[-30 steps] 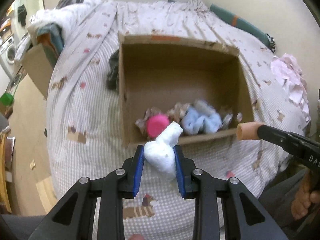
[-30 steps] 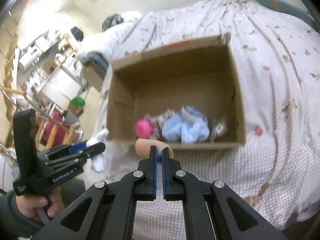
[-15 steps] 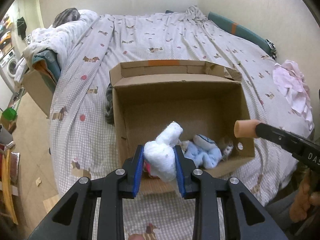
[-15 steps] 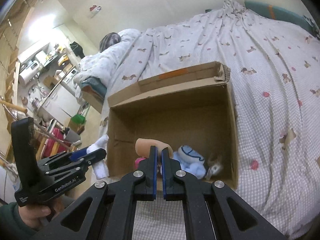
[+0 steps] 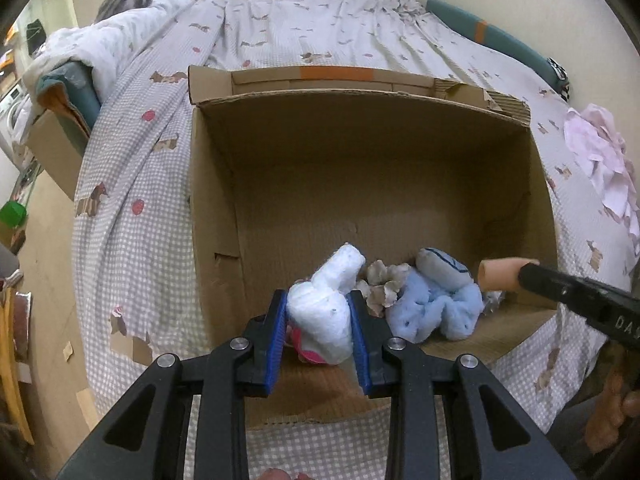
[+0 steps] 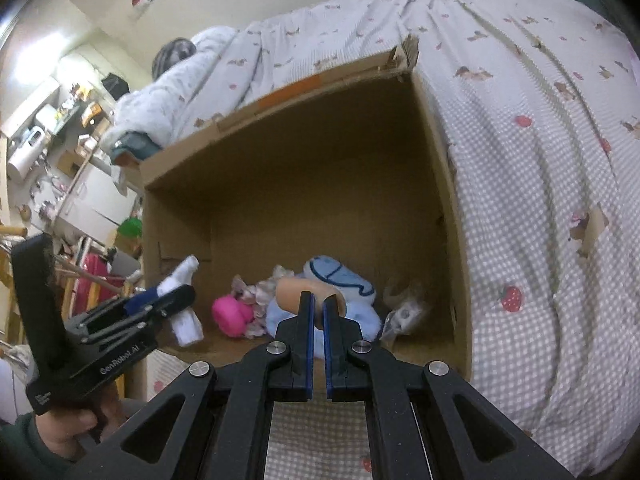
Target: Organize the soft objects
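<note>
already several soft things lie at the near end of the cardboard box: a light blue plush, a pink ball and a crumpled beige piece, so i judge the sorting partly done. two items are left in my tools. my left gripper is clenched on the white soft toy, which hangs over the near left corner of the box, above the pink ball, not yet let go. my right gripper is pinched on the tan soft piece, held over the near wall beside the blue plush. pale pink cloth lies on the bedspread outside, possibly to be gathered.
</note>
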{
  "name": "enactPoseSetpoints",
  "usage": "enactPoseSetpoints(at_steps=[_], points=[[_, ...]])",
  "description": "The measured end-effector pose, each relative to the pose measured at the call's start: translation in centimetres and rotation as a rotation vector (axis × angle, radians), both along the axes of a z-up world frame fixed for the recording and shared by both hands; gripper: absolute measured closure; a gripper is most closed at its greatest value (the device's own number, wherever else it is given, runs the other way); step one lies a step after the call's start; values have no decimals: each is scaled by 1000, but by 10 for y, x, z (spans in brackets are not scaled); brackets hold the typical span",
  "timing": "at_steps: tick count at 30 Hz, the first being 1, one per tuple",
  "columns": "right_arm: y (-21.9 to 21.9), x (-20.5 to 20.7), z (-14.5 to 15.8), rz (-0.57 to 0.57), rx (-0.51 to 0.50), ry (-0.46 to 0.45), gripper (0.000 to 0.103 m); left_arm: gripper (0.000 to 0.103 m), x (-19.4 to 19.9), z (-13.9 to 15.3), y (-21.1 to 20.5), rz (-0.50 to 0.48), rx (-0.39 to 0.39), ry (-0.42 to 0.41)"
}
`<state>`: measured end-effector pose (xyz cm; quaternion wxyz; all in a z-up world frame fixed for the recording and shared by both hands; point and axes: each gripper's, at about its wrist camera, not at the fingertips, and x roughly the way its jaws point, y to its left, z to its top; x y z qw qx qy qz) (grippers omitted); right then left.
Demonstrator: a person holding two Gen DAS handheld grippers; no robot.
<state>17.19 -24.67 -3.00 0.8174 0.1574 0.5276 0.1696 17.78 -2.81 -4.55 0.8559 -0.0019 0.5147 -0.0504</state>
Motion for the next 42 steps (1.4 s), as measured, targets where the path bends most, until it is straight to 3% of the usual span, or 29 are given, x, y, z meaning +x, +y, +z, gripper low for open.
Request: enactPoseSetpoints(at_steps=[12, 18, 23, 25, 28, 33, 35, 36, 37, 38, 42], points=[[16, 9, -19, 32, -44, 49, 97, 74, 3, -3, 4, 43, -11, 31], [18, 10, -21, 37, -50, 54, 97, 68, 2, -1, 2, 34, -10, 20], [18, 9, -22, 41, -52, 55, 97, 52, -1, 7, -2, 8, -29, -16], [18, 9, -23, 42, -56, 59, 97, 48, -2, 11, -4, 0, -21, -38], [15, 9, -21, 28, -52, 54, 97, 33, -3, 16, -6, 1, -7, -63], [9, 9, -18, 3, -35, 39, 94, 21, -6, 25, -13, -8, 21, -95], [6, 9, -17, -15, -27, 39, 84, 21, -7, 28, -15, 2, 47, -113], [5, 9, -16, -24, -26, 38, 67, 21, -8, 29, -14, 8, 54, -117], [3, 9, -15, -36, -14, 35, 38, 21, -9, 31, -13, 12, 56, -122], [0, 8, -12, -47, 4, 28, 26, 21, -10, 32, -12, 18, 60, -128], [-8, 6, -2, -91, -8, -13, 18, 21, -16, 38, -8, 46, 92, -164]])
